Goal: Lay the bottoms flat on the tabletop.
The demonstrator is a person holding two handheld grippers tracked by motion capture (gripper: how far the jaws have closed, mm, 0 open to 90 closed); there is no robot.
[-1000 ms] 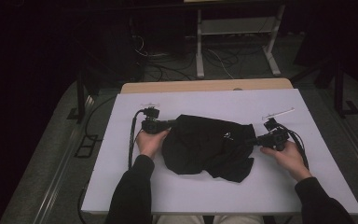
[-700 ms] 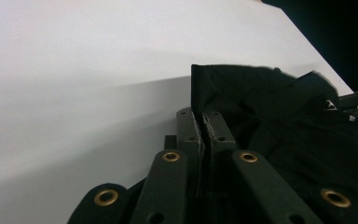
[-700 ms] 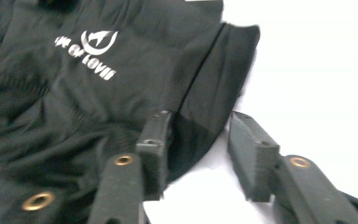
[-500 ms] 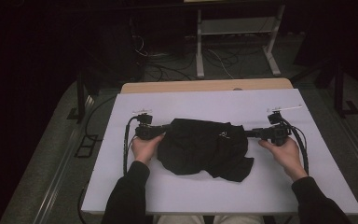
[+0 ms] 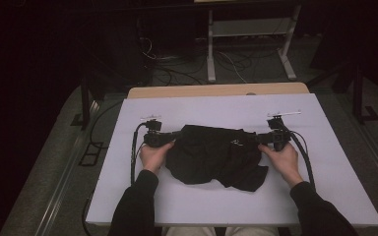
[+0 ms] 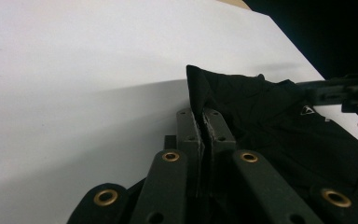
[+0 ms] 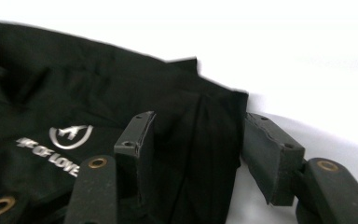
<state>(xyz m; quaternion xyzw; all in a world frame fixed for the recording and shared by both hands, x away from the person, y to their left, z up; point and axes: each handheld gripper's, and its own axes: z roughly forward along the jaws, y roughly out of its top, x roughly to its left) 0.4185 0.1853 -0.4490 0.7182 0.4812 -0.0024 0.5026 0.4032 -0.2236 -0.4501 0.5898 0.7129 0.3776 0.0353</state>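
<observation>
Since half a second before, both hands had drawn slightly farther apart and the black garment [image 5: 214,156] had been pulled wider along its far edge, which now ran almost straight between the two grippers.

The garment lay at the middle of the white table [image 5: 128,196], its near part still bunched and hanging in loose folds toward the person. A small pale logo [image 7: 70,135] with lettering showed on the cloth near its right end.

The left gripper [image 5: 173,138] sat at the garment's left end, held by the left hand [image 5: 153,155]. In the left gripper view its jaws stood pressed together on a raised fold of the black cloth [image 6: 200,100], so it was clamped on the garment.

The right gripper [image 5: 252,139] sat at the garment's right end, held by the right hand [image 5: 283,158]. In the right gripper view its jaws stood apart, with a strip of the garment's edge [image 7: 214,140] lying between them; the left jaw touched the cloth, while the right jaw was clear of it, over the white table surface [image 7: 317,56].

A cable trailed from each gripper back along the table beside each forearm.
</observation>
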